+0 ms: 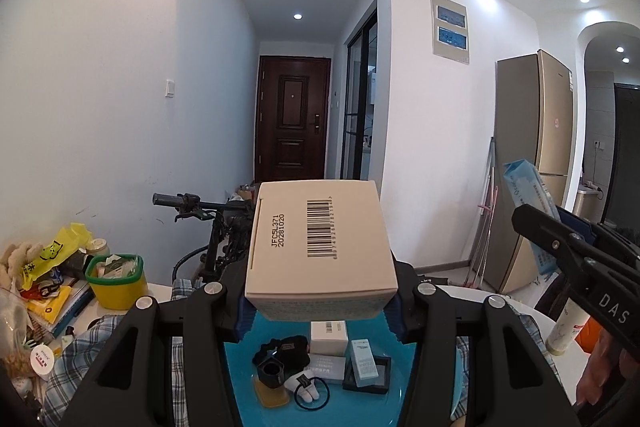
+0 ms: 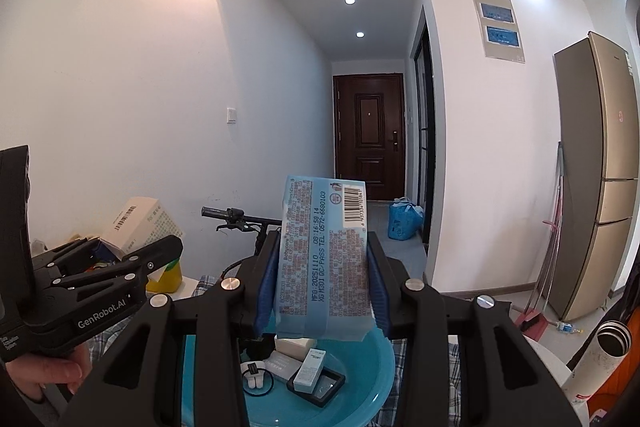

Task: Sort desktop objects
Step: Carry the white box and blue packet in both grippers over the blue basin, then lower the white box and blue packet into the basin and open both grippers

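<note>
In the left wrist view my left gripper (image 1: 320, 311) is shut on a beige cardboard box (image 1: 320, 243) with a barcode on top. The blue pads press on both of its sides. It hangs over a teal basin (image 1: 362, 407) that holds a small white box (image 1: 329, 337), a pale blue carton (image 1: 363, 363), a black tray (image 1: 382, 381) and a hair tie (image 1: 312, 397). My right gripper (image 2: 322, 291) is shut on an upright blue wipes pack (image 2: 324, 247) over the same basin (image 2: 360, 399). Each gripper also shows at the edge of the other's view.
A yellow-green tub (image 1: 116, 279) and a pile of clutter (image 1: 40, 287) stand at the left on a plaid cloth (image 1: 76, 359). A white bottle (image 1: 566, 331) and a steel flask (image 2: 612, 343) stand at the right. A scooter handlebar (image 1: 180, 201) is behind the table.
</note>
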A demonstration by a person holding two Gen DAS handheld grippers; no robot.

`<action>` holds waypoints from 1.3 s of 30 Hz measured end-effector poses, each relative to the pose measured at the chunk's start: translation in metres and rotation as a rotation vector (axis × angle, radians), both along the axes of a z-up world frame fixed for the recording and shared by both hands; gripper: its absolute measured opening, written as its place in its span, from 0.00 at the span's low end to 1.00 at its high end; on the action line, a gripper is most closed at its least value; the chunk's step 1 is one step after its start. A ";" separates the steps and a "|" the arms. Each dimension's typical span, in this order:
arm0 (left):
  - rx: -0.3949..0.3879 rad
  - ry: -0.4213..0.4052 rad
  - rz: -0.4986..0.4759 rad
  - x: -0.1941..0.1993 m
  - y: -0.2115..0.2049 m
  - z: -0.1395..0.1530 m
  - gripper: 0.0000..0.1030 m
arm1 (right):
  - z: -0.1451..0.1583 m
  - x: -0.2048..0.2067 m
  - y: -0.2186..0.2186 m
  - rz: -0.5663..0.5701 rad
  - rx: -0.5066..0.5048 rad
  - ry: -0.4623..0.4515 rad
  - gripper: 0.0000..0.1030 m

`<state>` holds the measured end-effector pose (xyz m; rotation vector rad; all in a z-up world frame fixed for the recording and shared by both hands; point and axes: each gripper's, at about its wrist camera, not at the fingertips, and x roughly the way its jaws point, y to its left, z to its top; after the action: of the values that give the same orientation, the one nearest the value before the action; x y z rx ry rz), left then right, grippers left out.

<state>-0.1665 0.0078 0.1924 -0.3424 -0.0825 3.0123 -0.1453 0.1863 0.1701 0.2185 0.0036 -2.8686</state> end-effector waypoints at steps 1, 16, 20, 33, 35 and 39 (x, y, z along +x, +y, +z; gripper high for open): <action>0.000 0.009 -0.003 -0.003 -0.001 0.000 0.52 | -0.001 -0.007 -0.001 -0.004 -0.004 -0.001 0.37; 0.043 -0.010 -0.011 -0.054 -0.018 -0.041 0.52 | -0.024 -0.068 -0.013 0.004 0.003 -0.048 0.38; 0.080 -0.067 0.002 -0.071 -0.025 -0.049 0.52 | -0.035 -0.080 -0.006 -0.010 0.002 -0.085 0.37; 0.114 -0.239 0.008 -0.106 -0.028 -0.082 0.52 | -0.057 -0.115 -0.008 0.046 0.029 -0.244 0.38; 0.087 -0.343 -0.002 -0.121 -0.025 -0.094 0.52 | -0.065 -0.122 -0.013 0.051 0.056 -0.280 0.38; 0.112 -0.514 -0.045 -0.145 -0.026 -0.126 0.52 | -0.075 -0.133 -0.014 0.054 0.093 -0.326 0.37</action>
<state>-0.3113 -0.0183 0.0661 -1.0752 -0.2772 2.7802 -0.2783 0.1728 0.0956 0.6892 0.0787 -2.7480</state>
